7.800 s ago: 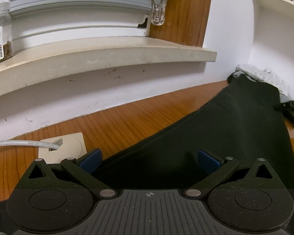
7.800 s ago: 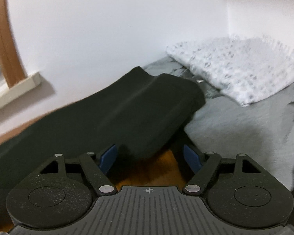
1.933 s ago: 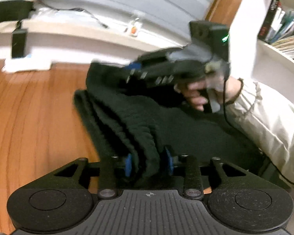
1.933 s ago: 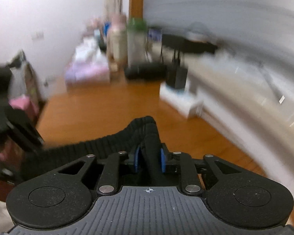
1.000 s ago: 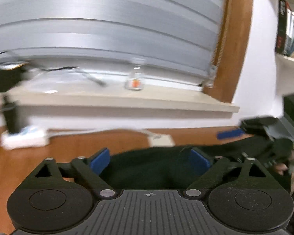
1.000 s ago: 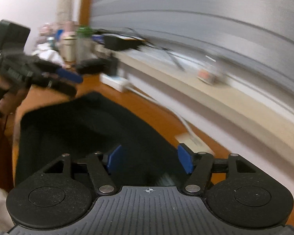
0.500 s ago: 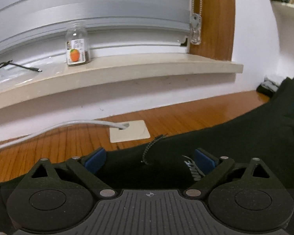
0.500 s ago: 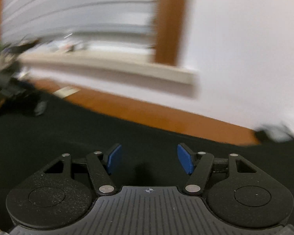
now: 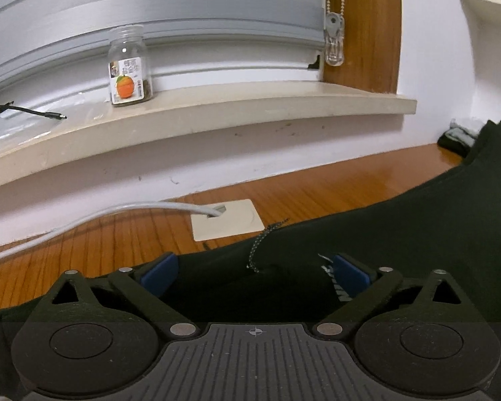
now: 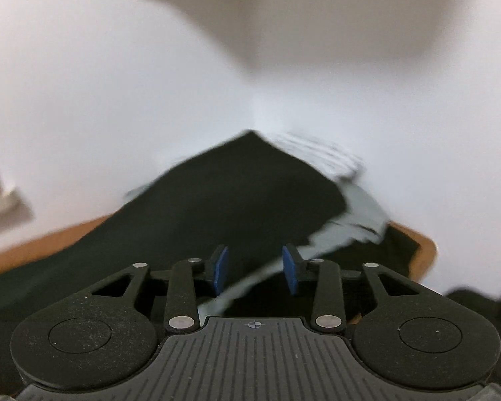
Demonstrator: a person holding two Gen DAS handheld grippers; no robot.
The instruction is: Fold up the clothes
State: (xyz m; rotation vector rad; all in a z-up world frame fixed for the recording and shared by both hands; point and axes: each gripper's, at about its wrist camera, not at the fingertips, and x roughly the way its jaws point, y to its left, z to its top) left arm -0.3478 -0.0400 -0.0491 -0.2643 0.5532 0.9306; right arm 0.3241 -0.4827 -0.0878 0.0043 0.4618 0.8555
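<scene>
In the left wrist view, the left gripper (image 9: 255, 274) had its fingers spread wide and opening, with the black garment (image 9: 400, 250) lying loose between them on the wooden counter (image 9: 317, 197), near its back edge under the window sill (image 9: 217, 110) with a jar (image 9: 129, 67). In the blurred right wrist view, the right gripper (image 10: 255, 269) had its fingers half apart, gripping nothing; only here a grey cloth (image 10: 360, 214) showed beside the garment. The folding seemed not finished.
</scene>
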